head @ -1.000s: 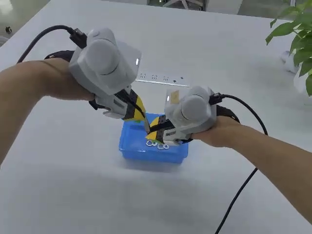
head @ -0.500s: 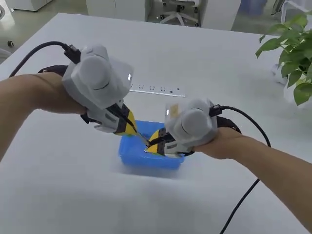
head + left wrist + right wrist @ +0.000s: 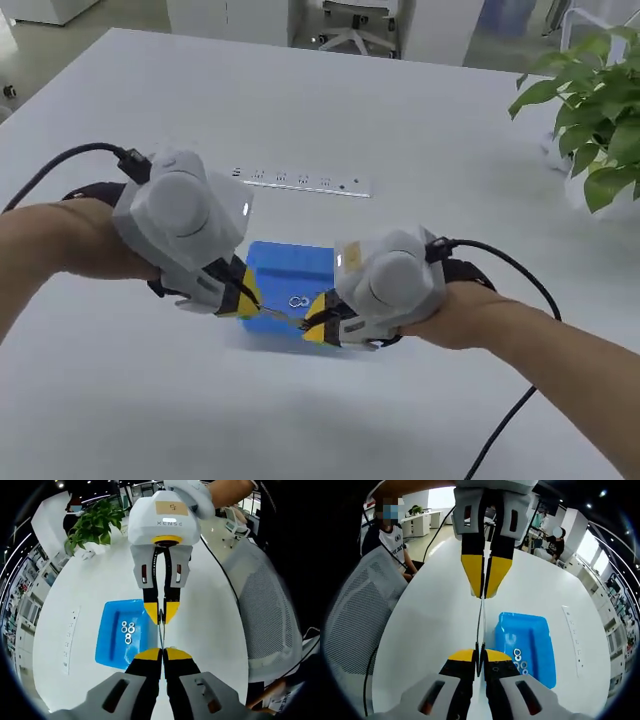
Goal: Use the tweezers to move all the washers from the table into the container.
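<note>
Seen from the head view as little more than a thin sliver, the tweezers (image 3: 161, 632) bridge the left gripper (image 3: 161, 651) and the right gripper (image 3: 479, 661). Each is clamped tight on one end, hiding both tips. Just beside them the blue container (image 3: 535, 625) holds a small cluster of washers (image 3: 128, 631), its near edge masked by the grippers in the head view.

Left gripper (image 3: 248, 300) and right gripper (image 3: 315, 323) — rounded light-grey housings, lit white indicator on each, black jaws tipped yellow, black cable (image 3: 60, 163) per unit, black wrist straps (image 3: 95, 190).
</note>
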Demonstrator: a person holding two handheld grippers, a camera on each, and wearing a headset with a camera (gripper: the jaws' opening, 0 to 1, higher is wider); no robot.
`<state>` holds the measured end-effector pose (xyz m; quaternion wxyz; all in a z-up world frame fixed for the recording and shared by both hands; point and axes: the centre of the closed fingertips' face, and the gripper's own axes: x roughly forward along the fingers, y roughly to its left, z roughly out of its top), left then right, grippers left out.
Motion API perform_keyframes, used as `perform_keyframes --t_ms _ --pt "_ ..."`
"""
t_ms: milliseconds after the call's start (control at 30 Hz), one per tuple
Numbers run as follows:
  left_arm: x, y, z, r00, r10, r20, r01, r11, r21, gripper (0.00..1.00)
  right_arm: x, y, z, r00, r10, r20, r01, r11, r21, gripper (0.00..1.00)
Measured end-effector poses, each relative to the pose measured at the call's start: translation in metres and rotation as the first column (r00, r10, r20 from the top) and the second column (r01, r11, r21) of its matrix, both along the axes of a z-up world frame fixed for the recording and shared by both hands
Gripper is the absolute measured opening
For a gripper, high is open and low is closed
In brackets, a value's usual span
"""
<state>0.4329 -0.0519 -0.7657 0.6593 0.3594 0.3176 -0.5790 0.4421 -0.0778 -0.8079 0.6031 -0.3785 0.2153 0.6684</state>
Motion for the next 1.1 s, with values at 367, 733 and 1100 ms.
perform_keyframes --t_ms 367,733,1100 --pt "-0.018 -0.011 -0.032 0.999 0.002 -0.053 -0.003 1.000 -0.019 0.05 -0.020 -0.015 -0.028 1.000 -0.013 -0.026 0.012 0.999 -0.037 0.08" --pt "-0.024 -0.010 -0.066 0.996 0.004 -0.089 -0.005 1.000 -0.011 0.05 -0.031 -0.018 -0.057 0.998 -0.042 -0.046 0.039 0.997 -0.059 0.08" --pt "-0.028 -0.004 -0.093 0.994 0.023 -0.108 -0.023 1.000 0.004 0.05 -0.036 -0.014 -0.077 0.997 -0.043 -0.064 0.038 0.996 -0.078 0.08"
